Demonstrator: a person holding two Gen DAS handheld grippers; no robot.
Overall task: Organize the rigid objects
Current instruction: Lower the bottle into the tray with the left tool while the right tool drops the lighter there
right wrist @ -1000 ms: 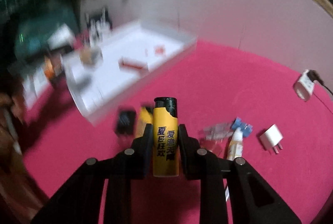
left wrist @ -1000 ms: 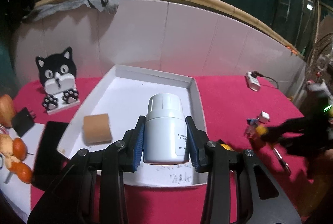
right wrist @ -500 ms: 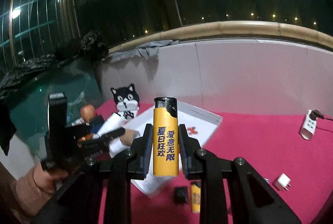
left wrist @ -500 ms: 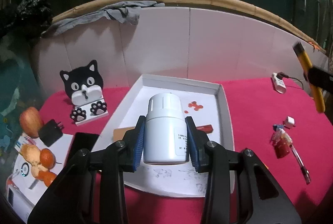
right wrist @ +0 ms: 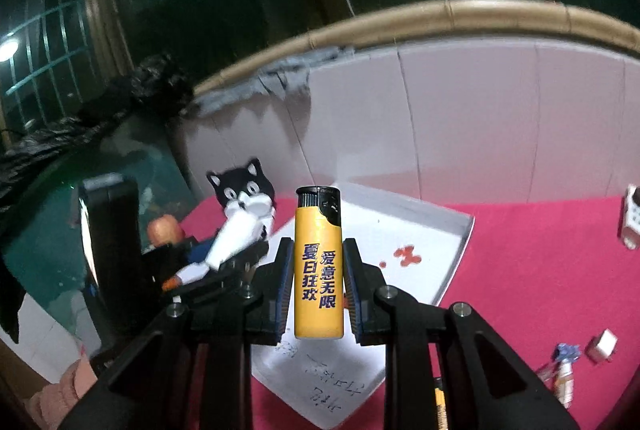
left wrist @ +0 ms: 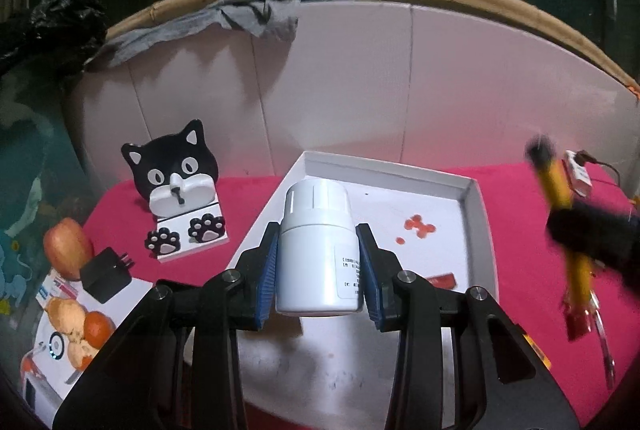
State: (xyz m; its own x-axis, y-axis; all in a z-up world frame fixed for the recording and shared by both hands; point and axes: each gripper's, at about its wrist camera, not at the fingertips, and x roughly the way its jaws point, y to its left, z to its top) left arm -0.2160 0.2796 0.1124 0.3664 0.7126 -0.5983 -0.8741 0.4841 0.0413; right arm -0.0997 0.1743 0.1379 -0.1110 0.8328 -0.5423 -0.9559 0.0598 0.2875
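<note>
My left gripper [left wrist: 318,262] is shut on a white plastic bottle [left wrist: 316,246] with a ribbed cap, held upright above the near part of a white tray [left wrist: 478,226]. My right gripper [right wrist: 318,270] is shut on a yellow lighter [right wrist: 319,266] with a black top and dark printed characters, held upright over the tray [right wrist: 456,258]. In the left wrist view the right gripper and lighter [left wrist: 560,198] appear blurred at the right edge. In the right wrist view the left gripper with the bottle [right wrist: 236,242] shows at the left, held by a hand in a pink sleeve [right wrist: 60,394].
A black-and-white cat figure [left wrist: 176,186] stands left of the tray on the pink cloth [left wrist: 524,230]. An apple [left wrist: 66,254], a black charger [left wrist: 106,274] and oranges [left wrist: 80,326] lie far left. A white power strip [left wrist: 578,174], a white plug [right wrist: 602,344] and small bottles [right wrist: 562,378] lie right. A white wall [left wrist: 360,78] backs the table.
Both views have swung left and risen, so the cat figure and tray sit more central. The right gripper with the lighter has come closer to the tray. Both grips are unchanged.
</note>
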